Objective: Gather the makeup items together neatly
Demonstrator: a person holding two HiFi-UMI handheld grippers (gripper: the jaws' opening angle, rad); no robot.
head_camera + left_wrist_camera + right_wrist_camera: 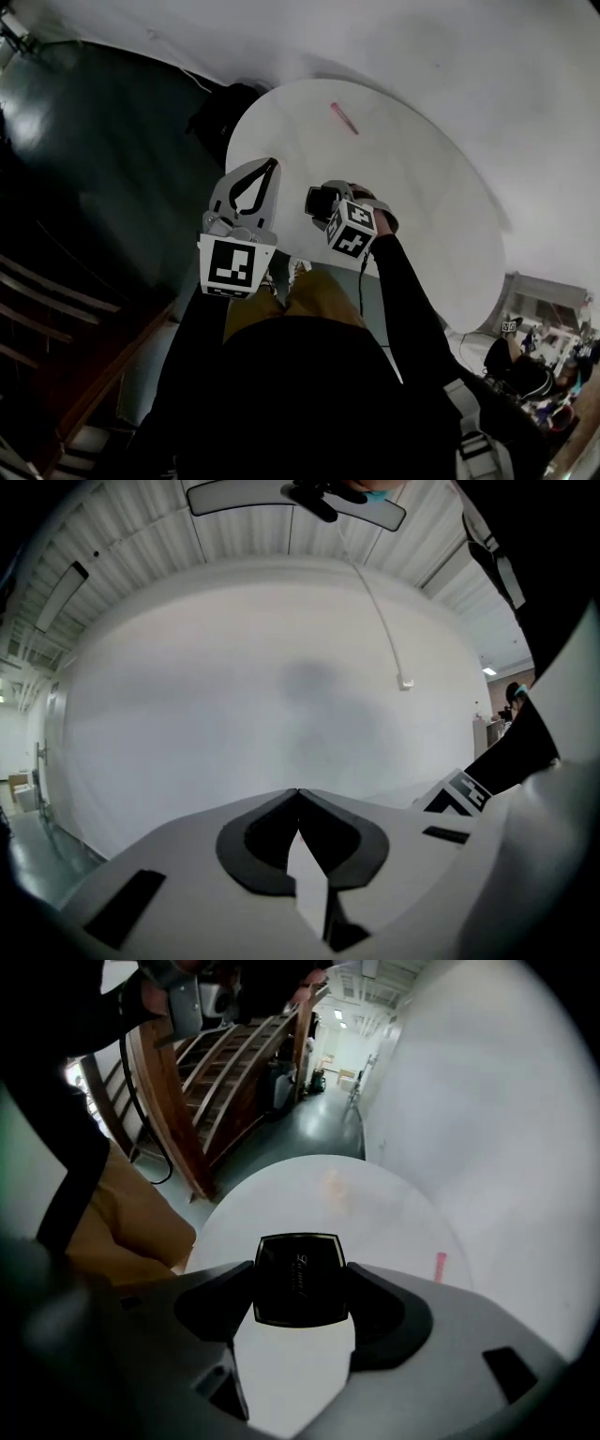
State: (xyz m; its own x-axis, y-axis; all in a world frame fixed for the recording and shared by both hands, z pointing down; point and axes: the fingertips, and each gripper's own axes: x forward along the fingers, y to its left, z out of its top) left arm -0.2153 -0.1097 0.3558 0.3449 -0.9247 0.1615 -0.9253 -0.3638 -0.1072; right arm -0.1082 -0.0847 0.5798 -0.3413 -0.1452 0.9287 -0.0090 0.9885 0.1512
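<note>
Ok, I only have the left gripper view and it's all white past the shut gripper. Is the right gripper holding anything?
Observer: Yes, the right gripper is shut on a black compact.
Operator: Anything lying on the table?
Observer: One pink stick lies on the far side of the round white table.
Operator: Is the compact close to it?
Observer: No, they are well apart. The compact is held at the table's near edge, close to the person.
</note>
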